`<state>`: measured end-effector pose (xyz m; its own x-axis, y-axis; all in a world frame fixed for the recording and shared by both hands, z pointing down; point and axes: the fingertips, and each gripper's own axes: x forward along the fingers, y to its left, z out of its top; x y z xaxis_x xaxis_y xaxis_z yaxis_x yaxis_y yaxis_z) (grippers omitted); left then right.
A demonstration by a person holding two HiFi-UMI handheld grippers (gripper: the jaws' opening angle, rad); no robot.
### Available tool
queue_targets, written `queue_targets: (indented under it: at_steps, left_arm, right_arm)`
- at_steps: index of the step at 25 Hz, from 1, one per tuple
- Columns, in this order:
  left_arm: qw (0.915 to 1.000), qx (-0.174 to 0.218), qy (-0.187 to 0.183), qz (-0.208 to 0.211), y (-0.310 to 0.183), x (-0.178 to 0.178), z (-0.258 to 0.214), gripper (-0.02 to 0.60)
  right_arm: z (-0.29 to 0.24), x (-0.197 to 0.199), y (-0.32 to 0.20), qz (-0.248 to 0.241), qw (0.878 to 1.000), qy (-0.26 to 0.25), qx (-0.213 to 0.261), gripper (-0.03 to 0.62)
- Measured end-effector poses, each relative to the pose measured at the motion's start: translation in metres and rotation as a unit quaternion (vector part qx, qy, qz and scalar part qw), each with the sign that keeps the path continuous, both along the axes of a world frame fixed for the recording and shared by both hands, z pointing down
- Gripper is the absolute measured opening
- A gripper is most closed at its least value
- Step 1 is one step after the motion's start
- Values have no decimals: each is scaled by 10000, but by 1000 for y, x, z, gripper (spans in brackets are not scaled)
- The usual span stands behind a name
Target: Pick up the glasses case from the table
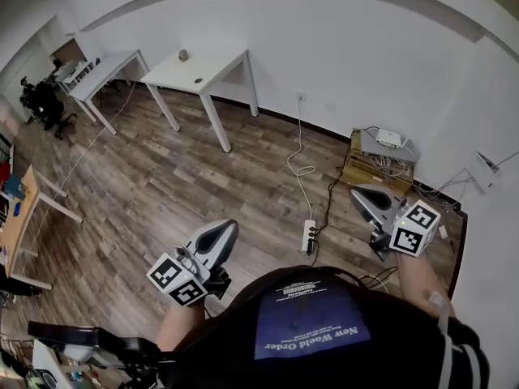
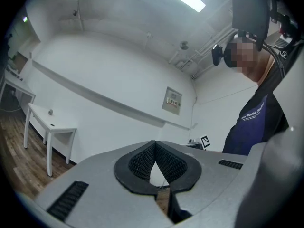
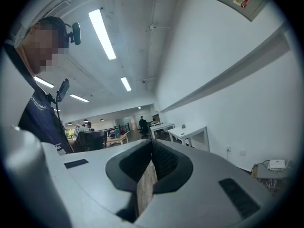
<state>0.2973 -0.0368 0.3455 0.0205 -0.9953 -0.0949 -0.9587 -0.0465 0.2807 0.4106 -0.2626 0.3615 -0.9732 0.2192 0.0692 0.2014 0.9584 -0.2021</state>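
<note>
I make out no glasses case in any view. On the far white table (image 1: 212,71) stand a small round object (image 1: 183,54) and a flat dark one (image 1: 198,80), both too small to identify. My left gripper (image 1: 228,228) is held level above the wooden floor, its jaws shut with nothing between them (image 2: 154,144). Over at the right, my right gripper (image 1: 358,193) is also level, and its tips meet with nothing held (image 3: 152,141). Both gripper views look across the room at white walls, not at a table top.
A second white table (image 1: 105,65) stands further left, past it an office chair (image 1: 47,104). A power strip (image 1: 309,235) and cables lie on the floor. A wooden crate with a router (image 1: 378,154) sits by the wall. A wooden desk (image 1: 22,217) is at the left.
</note>
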Motion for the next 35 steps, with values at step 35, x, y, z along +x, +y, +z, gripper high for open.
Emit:
queue_targets:
  at_steps: [35]
  left_arm:
    - [9994,60,43,327,-227,-285,1,2]
  right_arm:
    - [10,-264,-226,404,9991,-33,-102,2]
